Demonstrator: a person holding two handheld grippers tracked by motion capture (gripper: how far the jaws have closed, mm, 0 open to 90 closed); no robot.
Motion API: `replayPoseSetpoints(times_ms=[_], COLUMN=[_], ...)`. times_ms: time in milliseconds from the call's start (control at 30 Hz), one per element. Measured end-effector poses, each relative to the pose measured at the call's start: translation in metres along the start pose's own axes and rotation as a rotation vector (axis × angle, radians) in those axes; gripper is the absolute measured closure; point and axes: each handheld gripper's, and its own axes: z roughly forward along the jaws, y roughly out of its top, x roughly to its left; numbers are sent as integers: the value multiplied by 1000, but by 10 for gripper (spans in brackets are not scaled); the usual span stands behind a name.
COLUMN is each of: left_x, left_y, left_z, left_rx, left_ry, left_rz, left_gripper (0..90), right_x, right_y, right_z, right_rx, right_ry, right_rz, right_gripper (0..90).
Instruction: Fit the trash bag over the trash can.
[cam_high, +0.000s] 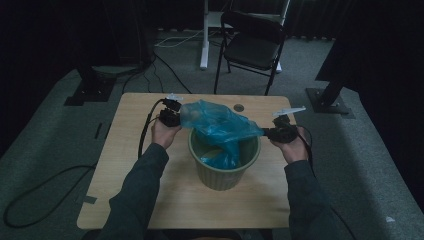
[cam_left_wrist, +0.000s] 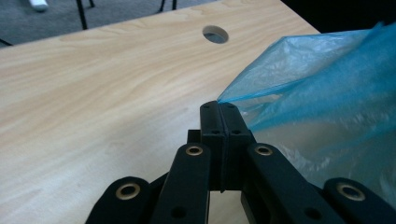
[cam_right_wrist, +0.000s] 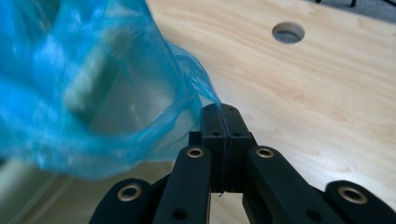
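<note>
Bag (cam_high: 220, 125), blue and thin, hung stretched over the bin (cam_high: 225, 167) at the bench's (cam_high: 130, 165) centre, its lower part already drooping inside. The left tongs (cam_high: 175, 114), at ten o'clock from the bin, were clamped on one edge; the right tongs (cam_high: 272, 133), at three o'clock, were pinched shut on the opposite edge, probably to spread the mouth so it could line the rim.

grippers – 2 (cam_high: 176, 116) (cam_high: 267, 133) | bag – 1 (cam_high: 220, 125) | bin – 1 (cam_high: 222, 175) | table – 1 (cam_high: 135, 150) | chair – 1 (cam_high: 252, 47)
</note>
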Motion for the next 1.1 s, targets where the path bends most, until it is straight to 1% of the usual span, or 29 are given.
replayPoseSetpoints(times_ms=[133, 200, 233, 267, 300, 333, 367, 400, 467, 533, 567, 633, 733, 800, 867, 933, 1000, 1100], left_x=[-5, -7, -9, -10, -10, -9, -6, -5, -1, 2, 4, 5, 5, 4, 2, 0, -3, -6], left_y=[-9, -13, -14, -15, -15, -15, -15, -15, -15, -16, -16, -18, -21, -23, -25, -26, -27, -27], left_z=[-3, -6, -8, -11, -14, -18, -25, -28, -38, -48, -52, -61, -73, -81, -86, -91, -94, -99], left_rx=[13, 6, 2, -4, -14, -26, -51, -63, -87, -110, -120, -142, -176, -196, -204, -205, -209, -227], left_ry=[-6, -9, -12, -7, -1, -3, -6, 1, 18, 40, 35, 36, 24, 5, -9, -26, -40, -82], left_rz=[25, 28, 32, 31, 28, 22, 9, 2, -9, -19, -27, -27, -16, -6, 5, 22, 40, 66], left_gripper=[900, 898, 896, 876, 841, 802, 778, 747, 714, 677, 669, 648, 621, 615, 612, 600, 594, 567], right_x=[4, 9, 12, 14, 15, 16, 16, 15, 14, 12, 12, 12, 12, 14, 16, 19, 23, 28], right_y=[-9, -14, -16, -16, -16, -15, -14, -13, -12, -11, -11, -10, -8, -6, -4, -2, -1, 1], right_z=[-1, -3, -5, -7, -9, -12, -16, -21, -27, -33, -37, -43, -55, -63, -69, -75, -78, -79], right_rx=[27, 39, 40, 36, 30, 18, 3, -13, -34, -60, -72, -101, -146, -174, -196, -224, -235, -243], right_ry=[12, 7, 9, 10, 3, -2, 1, 9, 4, 5, 3, -3, -2, 2, 20, 57, 75, 104], right_rz=[-21, -55, -65, -73, -78, -75, -72, -67, -57, -58, -54, -54, -59, -70, -70, -79, -92, -117], right_gripper=[900, 900, 900, 900, 898, 864, 838, 805, 759, 723, 710, 688, 682, 678, 673, 666, 664, 647])
